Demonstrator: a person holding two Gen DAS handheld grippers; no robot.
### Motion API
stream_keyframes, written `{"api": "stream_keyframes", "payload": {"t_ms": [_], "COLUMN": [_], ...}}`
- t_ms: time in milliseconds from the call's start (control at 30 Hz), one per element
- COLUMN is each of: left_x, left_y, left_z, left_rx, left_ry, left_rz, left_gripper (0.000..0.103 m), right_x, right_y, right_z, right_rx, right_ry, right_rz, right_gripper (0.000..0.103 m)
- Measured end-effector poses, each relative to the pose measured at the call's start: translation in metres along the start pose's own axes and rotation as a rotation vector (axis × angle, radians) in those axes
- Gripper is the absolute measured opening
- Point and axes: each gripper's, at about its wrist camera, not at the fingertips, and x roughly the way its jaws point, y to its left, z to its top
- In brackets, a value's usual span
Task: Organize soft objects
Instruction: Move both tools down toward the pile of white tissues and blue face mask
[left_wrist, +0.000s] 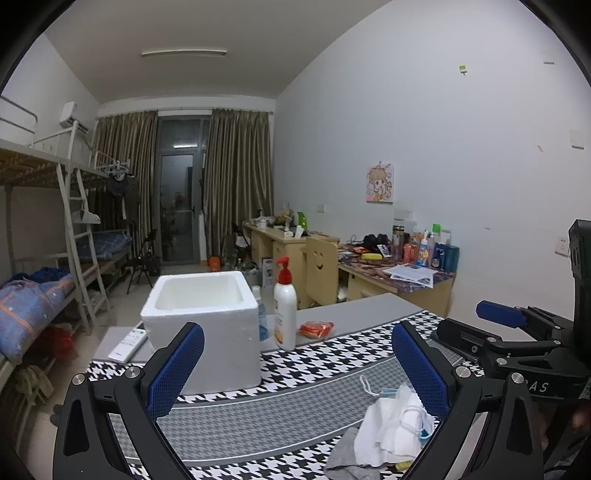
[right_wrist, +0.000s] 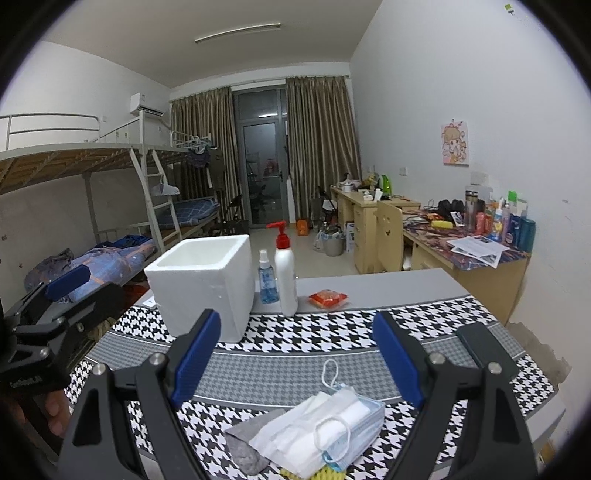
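Note:
A pile of soft things (right_wrist: 317, 432) lies on the houndstooth table mat (right_wrist: 332, 332): a blue face mask, white cloths, a grey cloth and something yellow beneath. It also shows low right in the left wrist view (left_wrist: 388, 432). A white foam box (right_wrist: 203, 280) stands open-topped at the mat's far left, and shows in the left wrist view (left_wrist: 203, 325). My right gripper (right_wrist: 295, 358) is open and empty, just above the pile. My left gripper (left_wrist: 295, 369) is open and empty, left of the pile, in front of the box. Each gripper appears at the edge of the other's view.
A white pump bottle (right_wrist: 286, 273), a small blue spray bottle (right_wrist: 266, 280) and an orange packet (right_wrist: 328, 298) stand behind the mat. A remote (left_wrist: 129, 343) lies left of the box. A phone (right_wrist: 480, 347) lies at right. Bunk beds left, desks right.

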Motion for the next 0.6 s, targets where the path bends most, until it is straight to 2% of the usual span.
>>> {"api": "stream_keyframes", "payload": {"t_ms": [600], "left_x": [0.018], "left_y": [-0.025], "left_z": [-0.019], "left_rx": [0.018], "left_ry": [0.058], "left_rz": [-0.066], "left_gripper": [0.102], "right_x": [-0.001], "right_y": [-0.027], "right_z": [-0.021], "right_rx": [0.062], "right_ry": [0.038], "right_rz": [-0.076], "right_gripper": [0.087]}}
